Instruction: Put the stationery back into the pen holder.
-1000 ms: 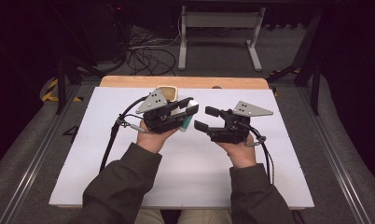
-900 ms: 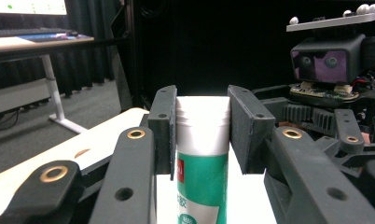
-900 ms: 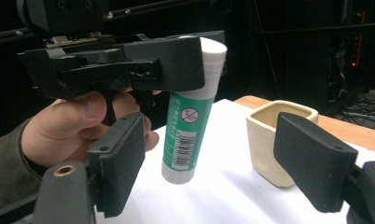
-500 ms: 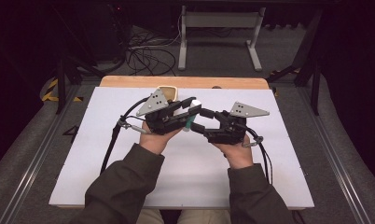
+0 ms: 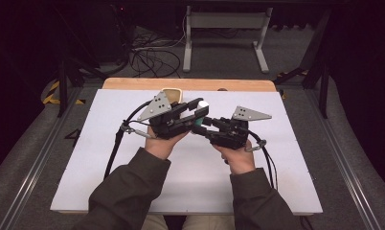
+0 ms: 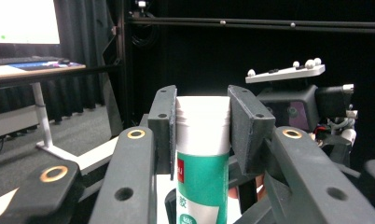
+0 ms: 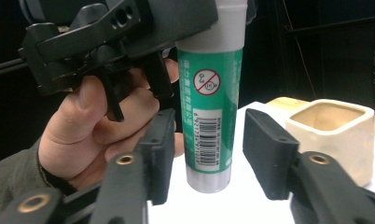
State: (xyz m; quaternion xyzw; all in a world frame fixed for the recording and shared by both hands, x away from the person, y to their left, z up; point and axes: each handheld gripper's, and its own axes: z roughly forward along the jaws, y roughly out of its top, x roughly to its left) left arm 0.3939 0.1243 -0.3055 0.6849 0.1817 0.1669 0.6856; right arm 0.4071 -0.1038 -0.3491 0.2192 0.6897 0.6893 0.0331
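Green-and-white glue stick (image 7: 210, 98) held above the tabletop (image 5: 277, 143): our left hand-held gripper (image 6: 202, 121) clamps its cap end; our right hand-held gripper (image 7: 206, 154), level, straddles its base, jaws apart, not touching.

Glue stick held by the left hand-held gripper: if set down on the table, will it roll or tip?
The glue stick looks like a stiff, smooth, narrow cylinder, so upright it probably tips easily and on its side it likely rolls. The left hand-held gripper clamps just the white cap end, which may slip.
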